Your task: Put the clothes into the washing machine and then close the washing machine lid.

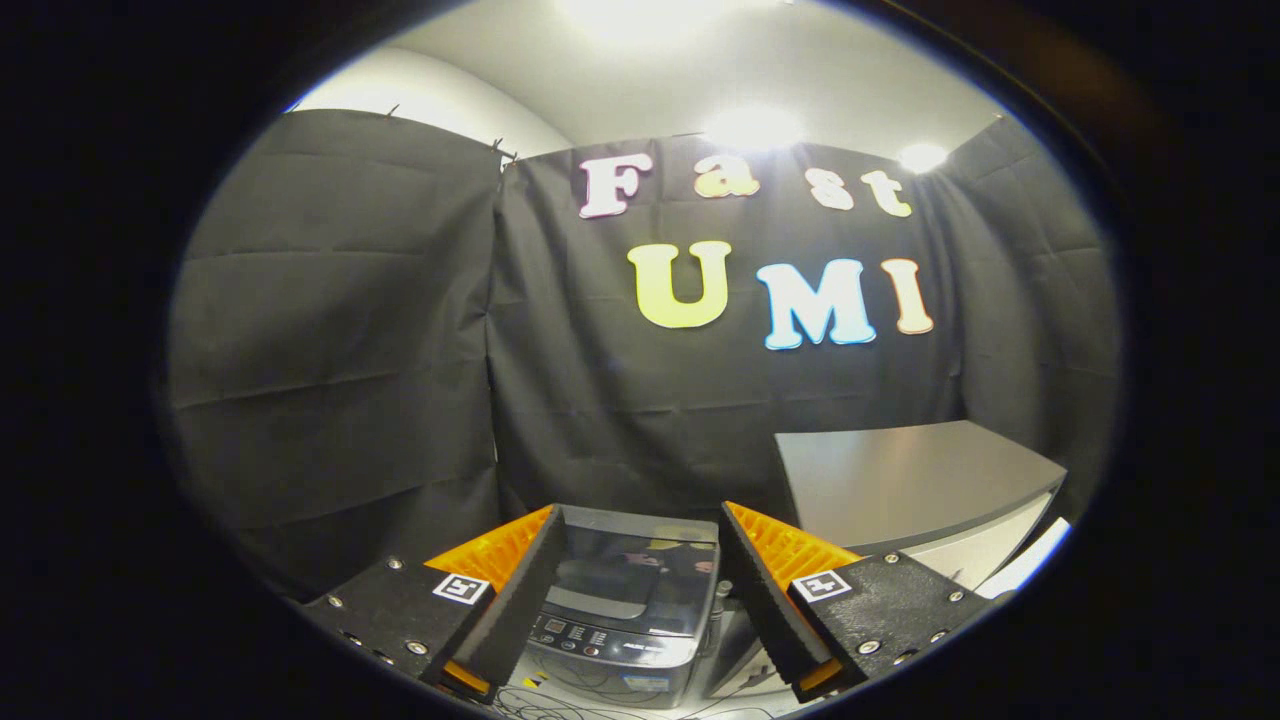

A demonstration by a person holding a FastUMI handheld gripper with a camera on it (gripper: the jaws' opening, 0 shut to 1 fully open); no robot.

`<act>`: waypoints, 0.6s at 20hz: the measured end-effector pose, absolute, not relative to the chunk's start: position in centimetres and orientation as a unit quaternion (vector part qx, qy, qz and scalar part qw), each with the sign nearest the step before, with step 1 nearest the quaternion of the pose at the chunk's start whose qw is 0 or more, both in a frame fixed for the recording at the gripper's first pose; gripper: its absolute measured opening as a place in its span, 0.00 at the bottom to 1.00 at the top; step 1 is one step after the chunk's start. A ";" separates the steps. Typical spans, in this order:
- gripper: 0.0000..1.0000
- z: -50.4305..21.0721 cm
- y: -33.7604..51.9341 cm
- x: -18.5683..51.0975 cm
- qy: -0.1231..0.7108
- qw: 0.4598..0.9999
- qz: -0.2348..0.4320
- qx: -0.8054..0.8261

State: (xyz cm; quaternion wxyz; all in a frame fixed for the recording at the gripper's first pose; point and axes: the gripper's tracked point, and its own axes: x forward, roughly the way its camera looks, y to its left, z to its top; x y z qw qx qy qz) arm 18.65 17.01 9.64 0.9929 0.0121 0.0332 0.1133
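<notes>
Grey, boxy top-loading washing machine (625, 610) with its dark glossy lid (640, 565) down sits beyond the gripper (637, 590), whose fingers stand wide, holding nothing. That rigid, smooth lid probably lifts best by its front edge.

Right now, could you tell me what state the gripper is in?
Gripper: open, holding nothing; the washing machine sits beyond its fingers, lid down.
</notes>
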 end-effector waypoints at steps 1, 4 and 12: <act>0.94 9.8 16.0 18.1 0.031 0.993 0.109 0.011; 0.94 10.6 12.5 16.3 0.023 0.995 0.093 0.008; 0.94 11.3 3.0 13.3 0.012 0.999 0.036 0.015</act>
